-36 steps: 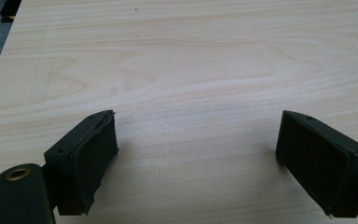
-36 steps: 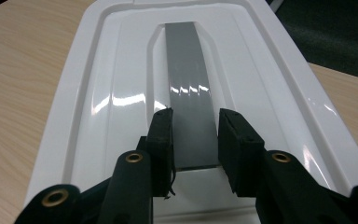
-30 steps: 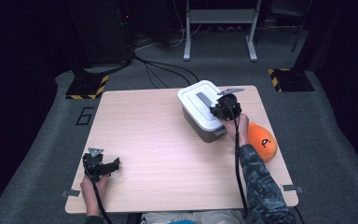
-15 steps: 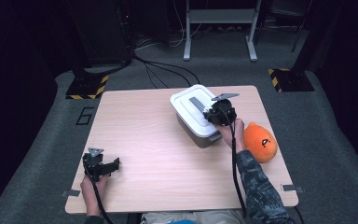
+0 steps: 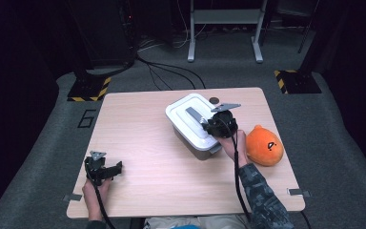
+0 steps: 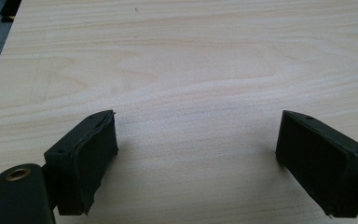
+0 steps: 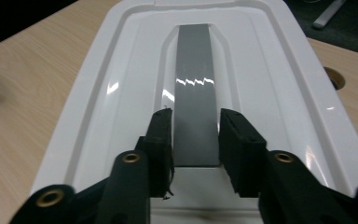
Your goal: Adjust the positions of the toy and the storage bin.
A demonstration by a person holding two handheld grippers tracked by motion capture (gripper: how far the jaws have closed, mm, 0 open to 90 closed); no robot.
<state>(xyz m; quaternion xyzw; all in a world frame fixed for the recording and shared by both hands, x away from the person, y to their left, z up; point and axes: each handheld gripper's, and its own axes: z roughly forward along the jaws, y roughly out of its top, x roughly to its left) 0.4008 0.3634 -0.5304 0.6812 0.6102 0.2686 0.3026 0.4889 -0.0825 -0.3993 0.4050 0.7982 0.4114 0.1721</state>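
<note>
Centrally, white lidded box [image 5: 193, 126], grey handle [image 7: 196, 100], closed

Right gripper [image 5: 208, 125] on white lidded box [image 5: 190, 125], beside orange plush [image 5: 265, 145]

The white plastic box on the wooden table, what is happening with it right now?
A person holds a gripper in each hand. The right gripper is at the grey handle strip on the lid of the white plastic box, one jaw on each side of the strip; the jaws have just been opening a little. The left gripper rests open over bare wooden table, holding nothing. An orange plush toy lies beside the box.
</note>
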